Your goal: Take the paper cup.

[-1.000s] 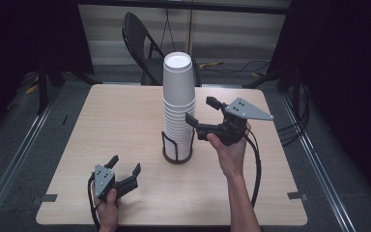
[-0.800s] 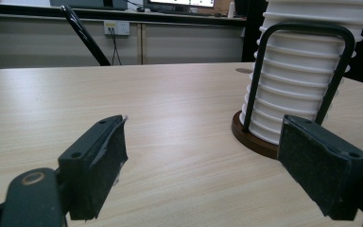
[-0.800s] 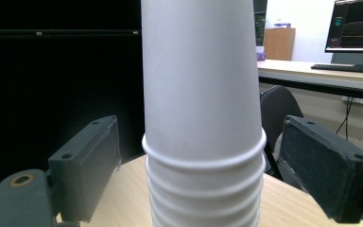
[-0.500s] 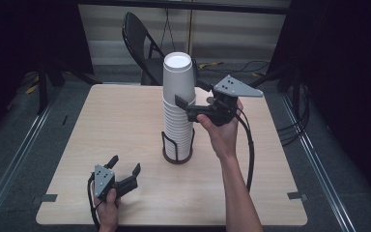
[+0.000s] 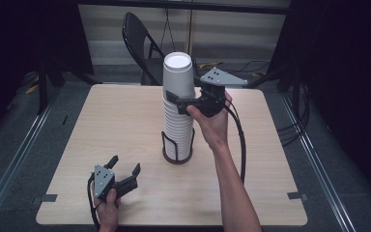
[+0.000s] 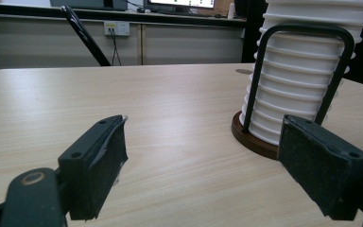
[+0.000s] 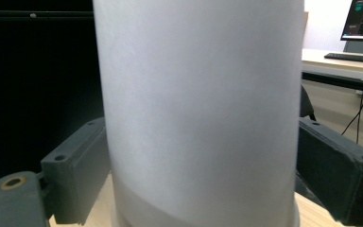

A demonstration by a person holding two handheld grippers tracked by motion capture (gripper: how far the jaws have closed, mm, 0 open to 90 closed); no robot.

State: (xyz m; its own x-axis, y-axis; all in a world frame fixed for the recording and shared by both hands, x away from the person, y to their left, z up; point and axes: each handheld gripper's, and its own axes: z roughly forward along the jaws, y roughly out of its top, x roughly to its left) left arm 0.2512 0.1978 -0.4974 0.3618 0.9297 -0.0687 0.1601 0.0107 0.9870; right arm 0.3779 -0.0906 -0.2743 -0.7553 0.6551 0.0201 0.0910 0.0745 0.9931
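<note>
A tall stack of white paper cups stands in a black wire holder with a round brown base at the table's middle. My right gripper is raised to the top cup, with its jaws spread wide on either side of that cup's lower part. In the right gripper view the top cup sits between the right gripper's two black pads, which reach its sides without squeezing it. My left gripper rests open near the table's front left, empty. In the left gripper view the cup stack rises beyond the left gripper, ahead and right.
The light wooden table carries just the stack and holder. A black folding chair stands behind the far edge. Cables trail from both grippers, and dark floor with metal rails surrounds the table.
My right gripper has risen and moved left, from beside the stack's middle to around the top cup. The left gripper has stayed put.
</note>
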